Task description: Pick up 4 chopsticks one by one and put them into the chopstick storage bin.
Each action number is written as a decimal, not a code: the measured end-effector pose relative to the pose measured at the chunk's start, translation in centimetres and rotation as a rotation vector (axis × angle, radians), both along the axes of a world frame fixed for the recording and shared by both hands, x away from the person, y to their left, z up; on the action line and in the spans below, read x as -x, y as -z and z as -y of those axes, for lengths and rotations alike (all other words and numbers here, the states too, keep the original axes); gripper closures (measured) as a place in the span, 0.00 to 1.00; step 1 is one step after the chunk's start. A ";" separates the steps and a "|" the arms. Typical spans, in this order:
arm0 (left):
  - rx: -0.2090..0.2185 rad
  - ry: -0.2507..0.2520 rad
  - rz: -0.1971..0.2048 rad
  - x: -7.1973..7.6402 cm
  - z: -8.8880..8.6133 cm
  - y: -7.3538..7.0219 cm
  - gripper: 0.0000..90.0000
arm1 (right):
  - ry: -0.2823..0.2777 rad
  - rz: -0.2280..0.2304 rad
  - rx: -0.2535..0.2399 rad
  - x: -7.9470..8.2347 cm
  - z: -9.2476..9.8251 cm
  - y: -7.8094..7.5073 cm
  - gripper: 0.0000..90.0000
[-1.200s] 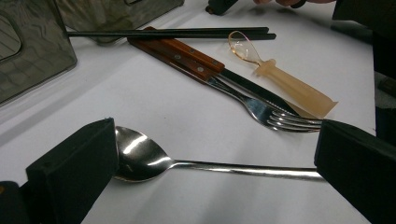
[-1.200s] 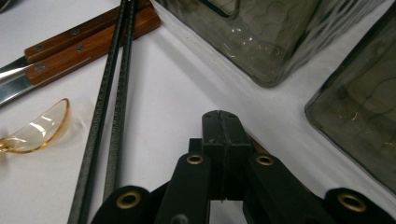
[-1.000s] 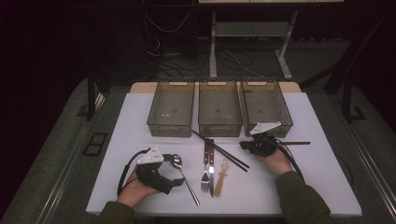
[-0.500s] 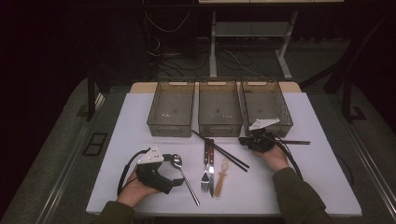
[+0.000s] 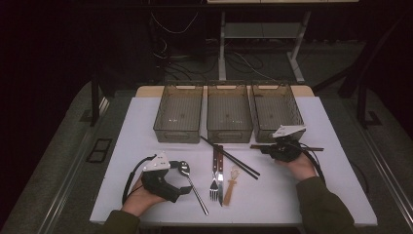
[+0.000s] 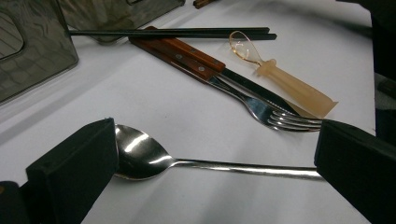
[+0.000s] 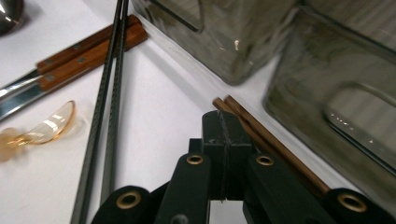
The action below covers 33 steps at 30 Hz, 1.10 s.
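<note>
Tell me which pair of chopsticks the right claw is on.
The brown wooden pair, lying before the rightmost bin; the black pair lies farther left, by the knife.

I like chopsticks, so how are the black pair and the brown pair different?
The black chopsticks lie slanted across the middle of the table; the brown chopsticks lie level beside the right gripper. The black pair lies apart from both grippers, its end over the wooden handles of the fork and knife; the brown pair lies alongside shut jaws. Both are thin, straight pairs.
</note>
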<state>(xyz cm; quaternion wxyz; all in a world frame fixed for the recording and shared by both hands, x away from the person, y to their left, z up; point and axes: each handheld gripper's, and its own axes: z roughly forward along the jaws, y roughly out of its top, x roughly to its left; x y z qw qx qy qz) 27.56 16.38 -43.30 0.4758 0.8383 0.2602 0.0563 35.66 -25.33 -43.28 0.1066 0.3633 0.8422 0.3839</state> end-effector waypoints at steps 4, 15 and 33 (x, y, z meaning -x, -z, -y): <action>0.000 -0.005 0.000 0.0 0.0 0.0 0.00 | 0.025 -0.005 -0.004 1.1 2.3 -0.6 1.00; -0.002 -0.007 0.000 0.0 0.0 0.0 0.00 | 0.160 -0.031 0.062 1.7 8.4 -0.7 1.00; -0.004 -0.007 -0.009 -0.1 0.0 0.2 0.00 | 0.448 -0.050 0.104 -0.6 16.9 -0.5 1.00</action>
